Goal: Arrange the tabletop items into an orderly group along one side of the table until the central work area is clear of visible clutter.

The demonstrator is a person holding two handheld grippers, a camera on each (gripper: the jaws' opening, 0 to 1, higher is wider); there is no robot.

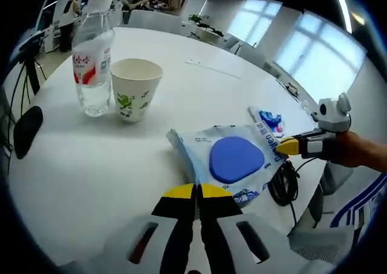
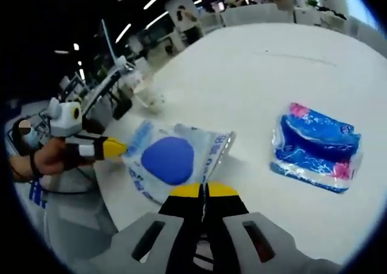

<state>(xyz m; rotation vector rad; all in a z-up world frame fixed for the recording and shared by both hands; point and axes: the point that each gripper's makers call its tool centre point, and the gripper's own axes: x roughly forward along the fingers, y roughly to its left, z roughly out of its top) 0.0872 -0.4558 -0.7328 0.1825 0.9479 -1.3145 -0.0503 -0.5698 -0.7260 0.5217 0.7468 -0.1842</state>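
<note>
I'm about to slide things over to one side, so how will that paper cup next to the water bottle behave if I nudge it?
The paper cup looks empty and thin-walled, so it is probably very light and would likely skid or tip rather than resist. It narrows toward its base, so a high push may topple it toward the water bottle. On its side, it could roll in a curve.

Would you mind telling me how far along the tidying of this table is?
Early to midway. Done: bottle and paper cup stand side by side. In hand: both tools, left and right, pinch the wet-wipes pack at opposite edges. Left: the blue tissue pack lies apart.
</note>
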